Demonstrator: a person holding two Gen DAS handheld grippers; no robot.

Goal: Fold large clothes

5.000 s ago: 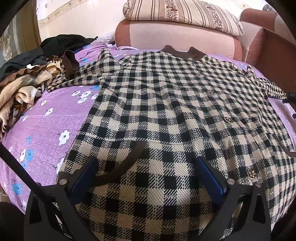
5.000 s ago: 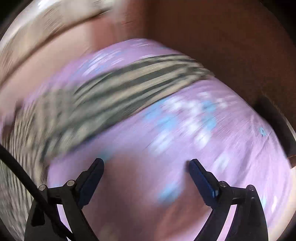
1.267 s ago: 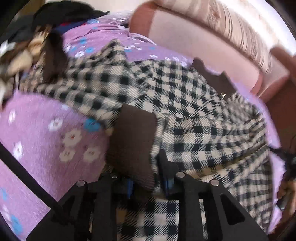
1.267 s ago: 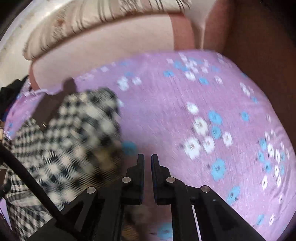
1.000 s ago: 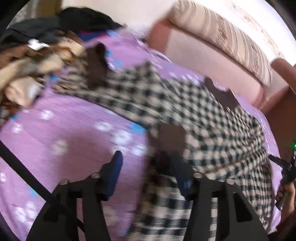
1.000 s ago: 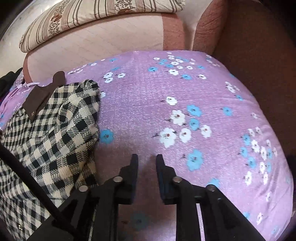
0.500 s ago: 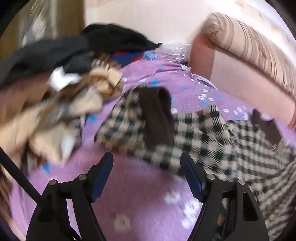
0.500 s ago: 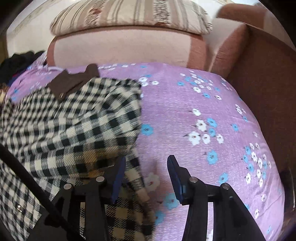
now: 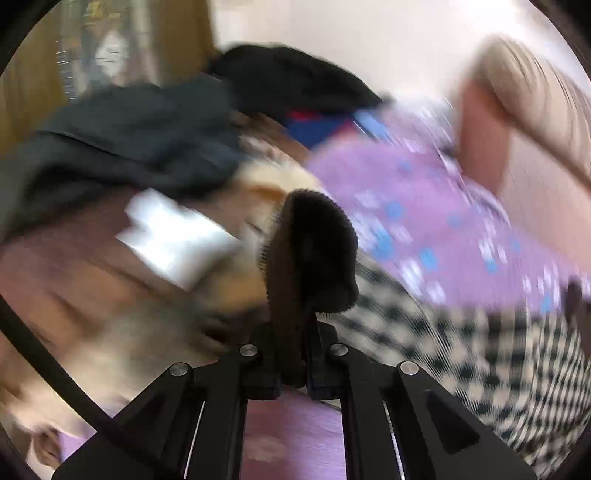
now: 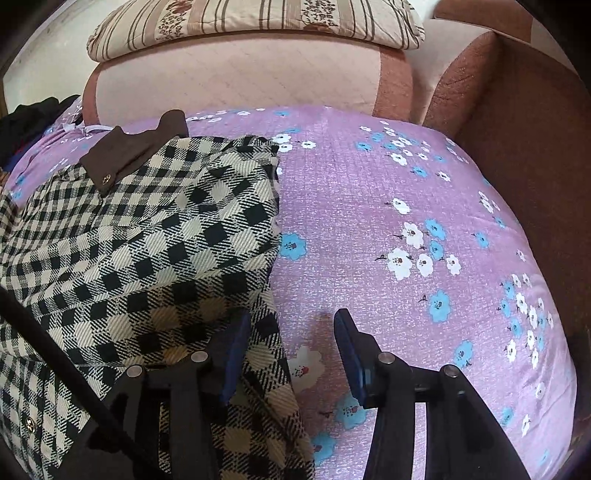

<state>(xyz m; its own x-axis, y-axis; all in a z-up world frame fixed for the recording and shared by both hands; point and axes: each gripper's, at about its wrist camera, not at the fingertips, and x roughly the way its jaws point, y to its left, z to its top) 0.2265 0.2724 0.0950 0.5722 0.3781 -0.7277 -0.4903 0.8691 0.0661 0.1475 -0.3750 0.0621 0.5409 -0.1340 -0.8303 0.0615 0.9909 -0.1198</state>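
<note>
A black and cream checked coat (image 10: 147,243) with a brown collar (image 10: 129,151) lies on the purple flowered bed cover (image 10: 369,206); its right side is folded over onto the body. My right gripper (image 10: 291,332) is open, hovering over the coat's folded edge and the cover. In the blurred left wrist view, my left gripper (image 9: 293,365) is shut on the brown sleeve cuff (image 9: 310,254), with the checked sleeve (image 9: 461,343) trailing to the right.
A heap of dark and tan clothes (image 9: 140,155) lies left of the cuff. A pink padded headboard (image 10: 240,81) with a striped pillow (image 10: 255,22) stands at the back. A brown upholstered side (image 10: 524,140) bounds the bed on the right.
My left gripper has let go of the coat's brown-trimmed edge, moved left and shut on the sleeve cuff. My right gripper has opened wider and moved left over the coat's folded edge.
</note>
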